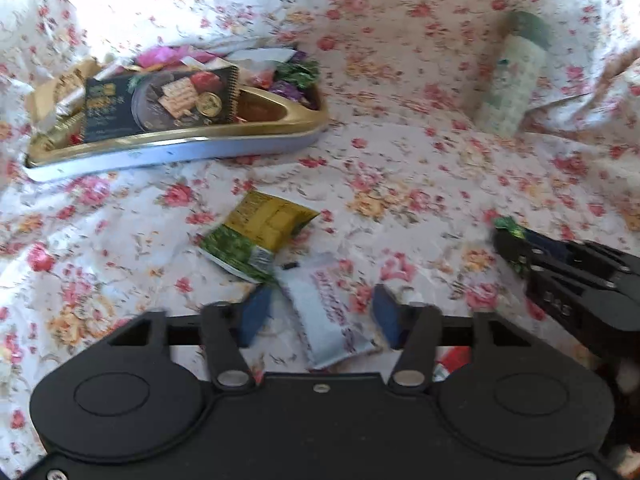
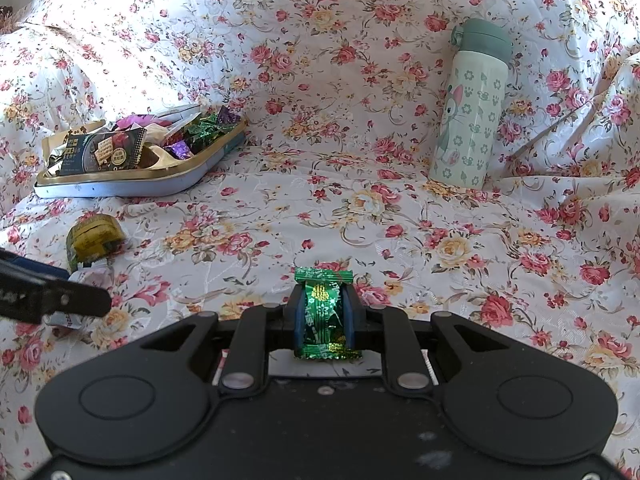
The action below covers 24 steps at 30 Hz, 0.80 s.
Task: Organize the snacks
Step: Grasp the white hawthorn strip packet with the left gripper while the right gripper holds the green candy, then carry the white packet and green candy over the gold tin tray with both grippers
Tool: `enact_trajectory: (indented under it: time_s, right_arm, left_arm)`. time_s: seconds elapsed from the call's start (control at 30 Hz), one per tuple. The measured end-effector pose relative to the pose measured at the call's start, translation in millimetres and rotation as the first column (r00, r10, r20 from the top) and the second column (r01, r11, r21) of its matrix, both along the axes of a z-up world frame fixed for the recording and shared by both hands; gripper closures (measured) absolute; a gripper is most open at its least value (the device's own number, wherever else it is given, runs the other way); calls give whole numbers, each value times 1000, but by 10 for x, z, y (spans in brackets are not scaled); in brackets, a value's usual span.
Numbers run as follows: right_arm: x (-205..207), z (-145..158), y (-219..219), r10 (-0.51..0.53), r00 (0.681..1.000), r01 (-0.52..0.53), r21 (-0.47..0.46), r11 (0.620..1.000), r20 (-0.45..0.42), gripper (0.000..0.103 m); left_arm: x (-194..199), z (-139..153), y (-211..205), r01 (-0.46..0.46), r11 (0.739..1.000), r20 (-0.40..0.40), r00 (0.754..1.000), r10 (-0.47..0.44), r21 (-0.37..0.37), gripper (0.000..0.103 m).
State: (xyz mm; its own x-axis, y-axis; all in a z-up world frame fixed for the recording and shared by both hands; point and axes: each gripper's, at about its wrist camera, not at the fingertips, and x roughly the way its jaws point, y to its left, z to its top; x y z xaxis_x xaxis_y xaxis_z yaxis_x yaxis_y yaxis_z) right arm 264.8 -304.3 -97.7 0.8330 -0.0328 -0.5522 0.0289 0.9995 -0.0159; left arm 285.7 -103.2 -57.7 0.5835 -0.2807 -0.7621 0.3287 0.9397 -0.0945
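My left gripper [image 1: 320,312] is open, its blue pads either side of a white snack packet [image 1: 332,316] lying on the flowered cloth. A yellow-green packet [image 1: 256,232] lies just beyond it. My right gripper [image 2: 323,316] is shut on a green foil candy [image 2: 323,312], held above the cloth; it shows at the right of the left wrist view [image 1: 560,276]. A gold-rimmed tin tray [image 1: 192,144] full of wrapped snacks sits at the far left, also in the right wrist view [image 2: 120,184]. The yellow-green packet [image 2: 90,240] and white packet [image 2: 94,278] show there too.
A pale green cat-print bottle [image 2: 468,108] stands at the far right, blurred in the left wrist view [image 1: 512,80]. The flowered cloth [image 2: 320,200] covers the whole surface and rises in folds behind. A red-and-white wrapper [image 1: 452,360] lies under my left gripper's body.
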Motion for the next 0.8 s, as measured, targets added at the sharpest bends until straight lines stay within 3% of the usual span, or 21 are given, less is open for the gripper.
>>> enact_trajectory:
  time_s: [0.1,0.23,0.5,0.67,0.8]
  right_arm:
    - [1,-1,-2,1,1000,-1,0,1000,0,85]
    - [2,-1,-7,1,1000,-1,2,1000,0,85]
    - [2,-2,-16,-1,1000,1,9,1000,0,85]
    - [5,-4,-31,-7,1000,7,25,1000,1,86]
    - [8,-4,-58,-13,1000,13,50,999,2,86]
  left_arm:
    - [10,3,22,-30,999,4,1000,30,15,74]
    - [-2,41,167,-69,996,-42,997,67,-51,74]
    - [-275,277,379,-121,985,-53,992,116,-122,74]
    - [-555,462,458,-111,991,-41,993,108,-76,74]
    - [-855,545,557,-85,993,-42,996,82,-83,74]
